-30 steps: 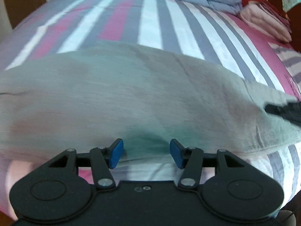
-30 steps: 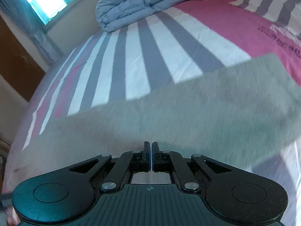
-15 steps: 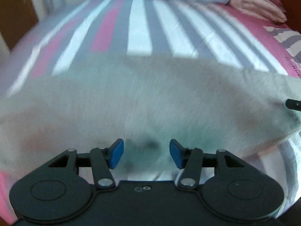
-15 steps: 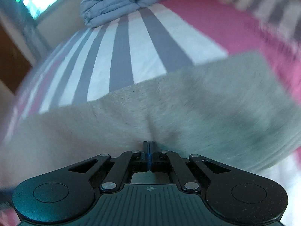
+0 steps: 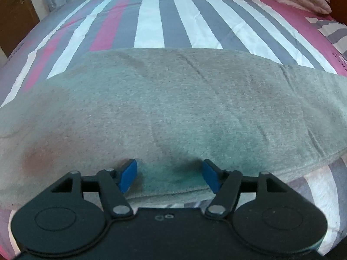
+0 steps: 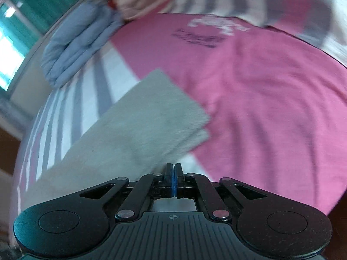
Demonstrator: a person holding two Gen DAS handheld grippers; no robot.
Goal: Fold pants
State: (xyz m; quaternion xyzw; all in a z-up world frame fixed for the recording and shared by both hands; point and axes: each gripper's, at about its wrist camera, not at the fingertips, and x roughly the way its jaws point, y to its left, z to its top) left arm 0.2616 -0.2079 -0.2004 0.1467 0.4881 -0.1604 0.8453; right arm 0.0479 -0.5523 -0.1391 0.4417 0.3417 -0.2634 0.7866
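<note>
The right gripper (image 6: 174, 178) is sitting at the near edge of the view with its two blue-padded fingers (image 6: 172, 184) pressing flat against each other, nothing showing between them. The gray pants (image 6: 130, 130) are lying folded on the bed, stretching from the near left toward a squared end at the middle, where a second layer is peeking out beneath the top one. The bedsheet (image 6: 260, 99) is spreading pink to the right and far side, with white and gray stripes at the left. A folded blue blanket (image 6: 76, 45) is resting at the far left. The whole view is looking blurred.
</note>
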